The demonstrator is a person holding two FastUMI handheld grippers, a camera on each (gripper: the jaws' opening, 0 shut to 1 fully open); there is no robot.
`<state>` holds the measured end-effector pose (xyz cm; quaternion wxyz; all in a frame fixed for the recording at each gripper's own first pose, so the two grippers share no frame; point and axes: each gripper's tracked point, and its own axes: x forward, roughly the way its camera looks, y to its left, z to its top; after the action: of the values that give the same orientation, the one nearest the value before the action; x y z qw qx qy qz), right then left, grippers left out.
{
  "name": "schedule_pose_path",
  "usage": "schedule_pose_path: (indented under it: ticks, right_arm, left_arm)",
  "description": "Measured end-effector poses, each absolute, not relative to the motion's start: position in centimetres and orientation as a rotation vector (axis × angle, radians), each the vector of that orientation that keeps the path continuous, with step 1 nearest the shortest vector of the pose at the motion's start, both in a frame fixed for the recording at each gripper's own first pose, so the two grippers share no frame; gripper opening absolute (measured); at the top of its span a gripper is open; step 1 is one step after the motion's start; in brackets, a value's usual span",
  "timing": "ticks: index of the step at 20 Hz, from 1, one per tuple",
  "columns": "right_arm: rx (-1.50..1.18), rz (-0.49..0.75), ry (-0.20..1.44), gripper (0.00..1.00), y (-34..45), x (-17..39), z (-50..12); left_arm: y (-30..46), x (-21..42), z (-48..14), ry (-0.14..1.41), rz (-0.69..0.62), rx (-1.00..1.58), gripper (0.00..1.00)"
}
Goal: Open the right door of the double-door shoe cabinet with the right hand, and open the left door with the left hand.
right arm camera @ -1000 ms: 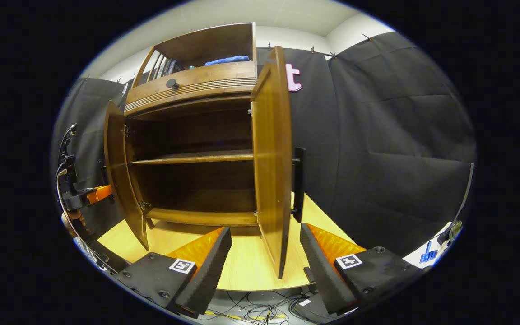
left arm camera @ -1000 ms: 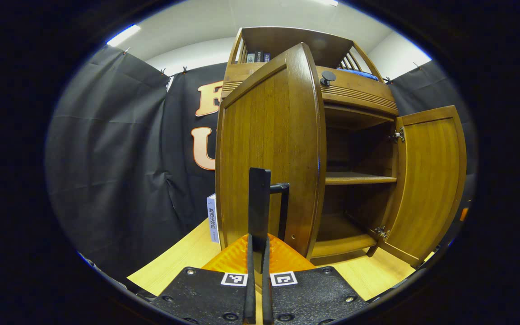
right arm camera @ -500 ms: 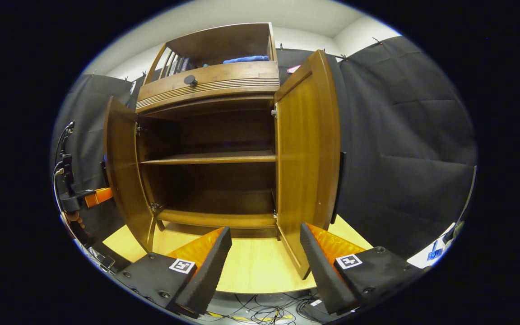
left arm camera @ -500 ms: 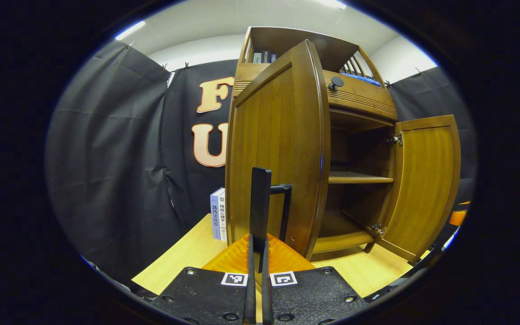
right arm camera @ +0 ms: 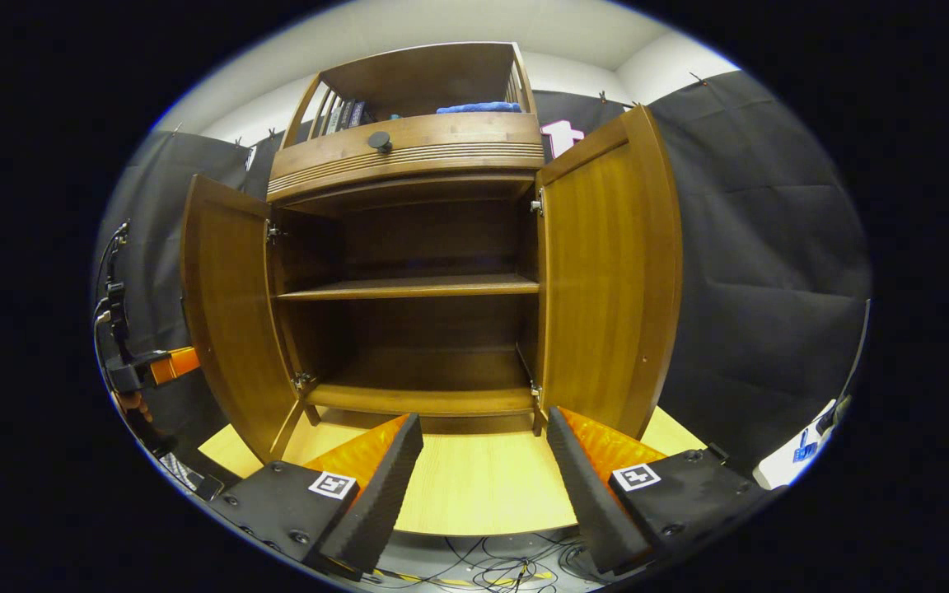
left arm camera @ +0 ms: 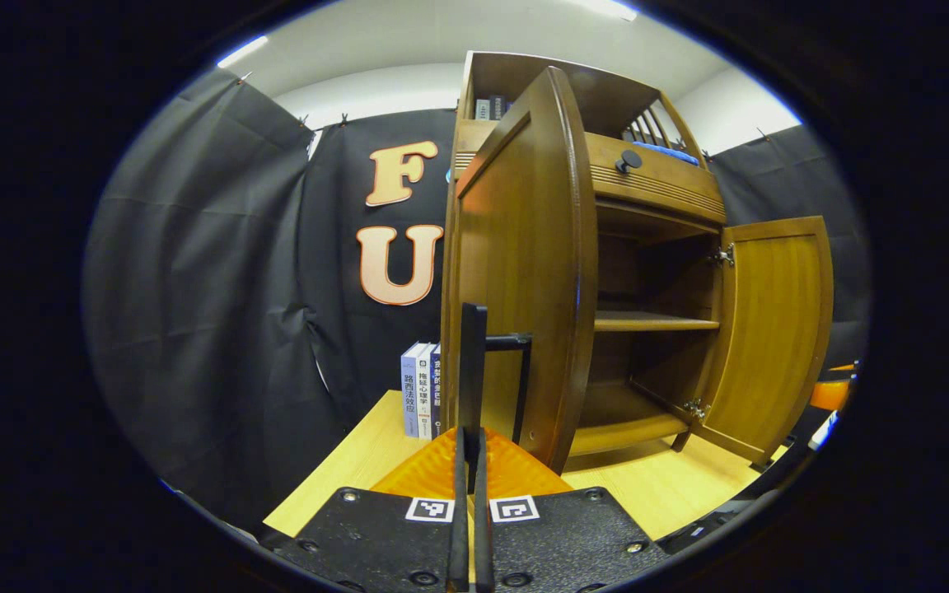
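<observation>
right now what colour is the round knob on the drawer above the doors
Black; the round knob shows best in the right gripper view.

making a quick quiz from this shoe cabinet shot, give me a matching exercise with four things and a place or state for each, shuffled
Things
1. left door handle
2. right gripper
3. blue cloth
4. books

Places or states
A. lying on the cabinet's top shelf
B. standing on the table beside the cabinet
C. pinched between the left gripper's fingers
D. open, in front of the cabinet, holding nothing

Right pairs: 1-C, 2-D, 3-A, 4-B
</observation>
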<state>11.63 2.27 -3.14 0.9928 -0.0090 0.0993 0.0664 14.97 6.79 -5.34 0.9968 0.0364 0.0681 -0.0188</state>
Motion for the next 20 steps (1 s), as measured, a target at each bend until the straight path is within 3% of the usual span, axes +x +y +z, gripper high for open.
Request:
schedule_pose_path:
  ticks: [8,9,10,13,14,18,20]
  right_arm:
    - [-0.033,0.118,0.189,0.89,3.9,9.7,-2.9]
    - [-0.033,0.117,0.188,0.89,4.0,9.3,-2.9]
    - [-0.034,0.115,0.185,0.89,4.0,9.1,-2.7]
    - [-0.036,0.110,0.182,0.89,4.3,8.2,-2.7]
    - [-0.037,0.107,0.183,0.89,4.2,8.0,-2.6]
    - [-0.054,0.091,0.181,0.89,4.2,7.6,-2.1]
    - [-0.058,0.083,0.184,0.89,4.0,7.3,-1.8]
  left_arm:
    - [10.3,12.7,-7.0,0.191,-0.012,0.024,0.04]
    - [10.2,12.4,-6.5,0.183,-0.018,0.026,0.05]
    - [10.1,11.5,-5.6,0.176,-0.031,0.019,0.00]
    - [9.8,10.0,-4.0,0.158,-0.048,0.033,0.00]
    - [9.6,9.3,-3.6,0.163,-0.048,0.038,0.05]
    - [8.2,6.7,-2.4,0.190,-0.049,0.023,0.01]
    - [7.5,5.5,-1.8,0.200,-0.045,0.021,0.22]
